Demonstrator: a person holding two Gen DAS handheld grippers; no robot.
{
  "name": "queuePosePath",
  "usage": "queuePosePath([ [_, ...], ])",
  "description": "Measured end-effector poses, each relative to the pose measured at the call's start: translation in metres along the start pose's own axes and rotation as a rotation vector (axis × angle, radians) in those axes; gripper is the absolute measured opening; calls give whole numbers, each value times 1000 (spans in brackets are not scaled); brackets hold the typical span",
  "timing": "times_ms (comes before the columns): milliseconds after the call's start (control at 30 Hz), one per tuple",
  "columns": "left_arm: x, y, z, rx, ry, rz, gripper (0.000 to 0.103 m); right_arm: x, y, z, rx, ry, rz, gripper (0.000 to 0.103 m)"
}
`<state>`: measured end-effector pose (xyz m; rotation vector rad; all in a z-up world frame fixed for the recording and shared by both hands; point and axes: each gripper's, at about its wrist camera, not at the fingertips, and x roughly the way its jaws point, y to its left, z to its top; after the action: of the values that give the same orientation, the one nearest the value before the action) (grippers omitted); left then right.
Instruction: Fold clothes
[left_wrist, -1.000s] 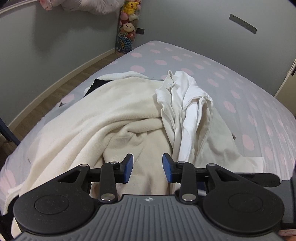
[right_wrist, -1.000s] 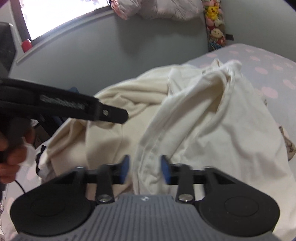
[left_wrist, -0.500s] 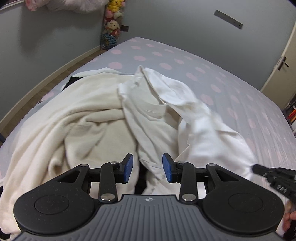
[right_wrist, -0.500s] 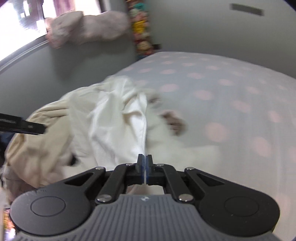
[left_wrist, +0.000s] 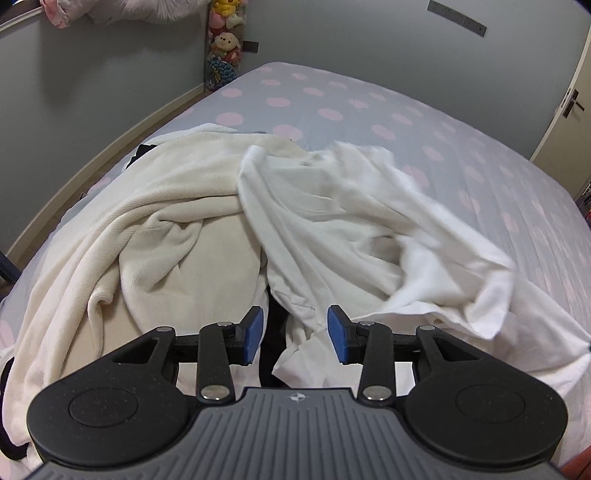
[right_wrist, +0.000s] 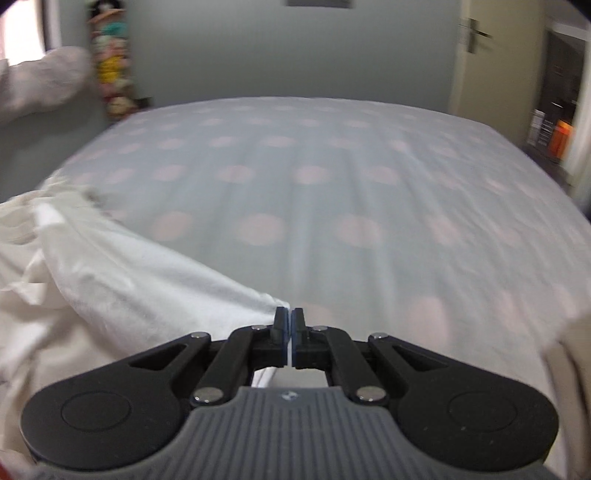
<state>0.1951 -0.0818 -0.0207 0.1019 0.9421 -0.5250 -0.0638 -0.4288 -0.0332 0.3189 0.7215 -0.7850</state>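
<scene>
bed (left_wrist: 369, 110): grey sheet, pink dots, smooth. cream sweater (left_wrist: 122, 221): ribbed knit, heaped at left. white t-shirt (left_wrist: 332, 221): thin cotton, crumpled, overlapping sweater's right edge. left gripper (left_wrist: 294, 330): blue pads apart, over shirt hem. right gripper (right_wrist: 289, 319): pads together, clamped on shirt edge (right_wrist: 147, 280). no legible writing.

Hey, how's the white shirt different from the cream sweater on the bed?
The white shirt is thin, bright white and smooth; the cream sweater is thicker, yellowish and ribbed. The right gripper pinches the shirt's edge, stretching it; nothing grips the sweater. The shirt overlaps the sweater. Both lie crumpled, unfolded.
</scene>
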Motion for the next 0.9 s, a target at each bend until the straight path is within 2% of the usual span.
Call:
queuePosePath([
  [167,10,-4,2,21,21,3,36,-2,-61,-17,62,50,-141,2],
  [267,20,-8,4,39,33,-3,36,0,-76,-28,80,97,-168,2],
  [367,30,-13,9,63,40,-17,36,5,-74,-31,86,124,-143,6],
  [500,44,-16,16,79,46,-13,36,4,-52,-22,17,78,-142,11],
  [567,51,-17,19,86,48,-10,36,1,-37,-16,-15,41,-129,24],
  [633,61,-17,22,93,54,-3,36,3,-23,-7,-22,19,-66,29],
  [900,100,-9,29,88,88,1,36,33,63,23,-69,20,245,34],
])
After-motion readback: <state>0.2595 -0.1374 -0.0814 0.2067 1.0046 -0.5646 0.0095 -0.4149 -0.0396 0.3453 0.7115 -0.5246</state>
